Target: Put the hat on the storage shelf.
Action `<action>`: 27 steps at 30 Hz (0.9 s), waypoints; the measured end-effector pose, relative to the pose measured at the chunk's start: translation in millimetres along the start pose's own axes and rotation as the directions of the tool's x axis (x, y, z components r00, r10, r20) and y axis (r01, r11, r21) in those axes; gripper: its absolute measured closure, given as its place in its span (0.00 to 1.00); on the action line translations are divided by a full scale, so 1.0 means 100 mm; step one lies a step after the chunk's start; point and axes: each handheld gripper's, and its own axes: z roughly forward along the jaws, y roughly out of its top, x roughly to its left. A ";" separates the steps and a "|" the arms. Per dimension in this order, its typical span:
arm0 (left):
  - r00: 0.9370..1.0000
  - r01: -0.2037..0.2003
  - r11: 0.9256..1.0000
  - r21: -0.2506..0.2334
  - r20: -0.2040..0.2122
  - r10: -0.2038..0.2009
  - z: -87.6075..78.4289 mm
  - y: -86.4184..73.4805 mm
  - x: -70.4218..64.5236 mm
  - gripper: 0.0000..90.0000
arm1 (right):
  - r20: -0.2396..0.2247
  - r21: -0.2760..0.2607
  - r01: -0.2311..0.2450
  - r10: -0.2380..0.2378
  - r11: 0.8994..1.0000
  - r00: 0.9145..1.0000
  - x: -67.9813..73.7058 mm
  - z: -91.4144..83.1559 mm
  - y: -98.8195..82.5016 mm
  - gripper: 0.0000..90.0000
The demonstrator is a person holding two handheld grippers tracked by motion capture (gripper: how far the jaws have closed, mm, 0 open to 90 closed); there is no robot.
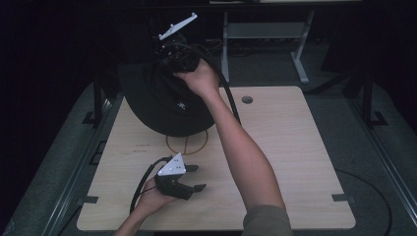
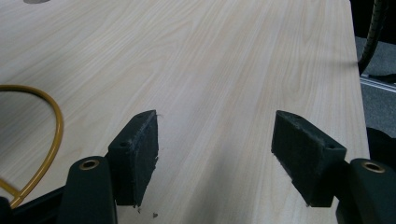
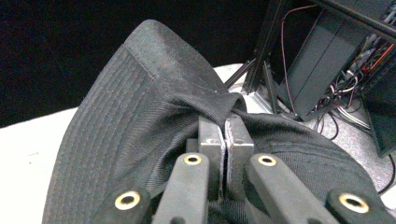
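the right gripper [image 3: 225, 133] is clenching a fold of the black bucket hat [image 1: 162, 103], which is hanging over the table [image 1: 285, 147] at about 11 o'clock. the left gripper [image 1: 196, 178], jaws released and holding nothing, is resting at 7 o'clock, the hat lying toward its 12 o'clock; the right is nearer.
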 end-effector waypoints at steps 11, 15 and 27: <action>1.000 -0.014 1.000 0.010 0.004 0.014 0.02 0.00 -0.02 0.35 | -0.006 0.093 0.068 -0.067 0.993 0.998 0.15 0.26 0.02 0.86; 1.000 -0.005 1.000 0.009 0.010 0.005 0.01 0.00 -0.04 0.35 | -0.039 0.101 0.044 -0.040 0.994 0.998 0.17 0.31 0.00 0.67; 1.000 0.006 1.000 0.009 0.010 -0.006 -0.01 -0.01 -0.05 0.35 | -0.022 0.027 -0.004 0.005 1.000 1.000 0.08 -0.02 -0.18 0.54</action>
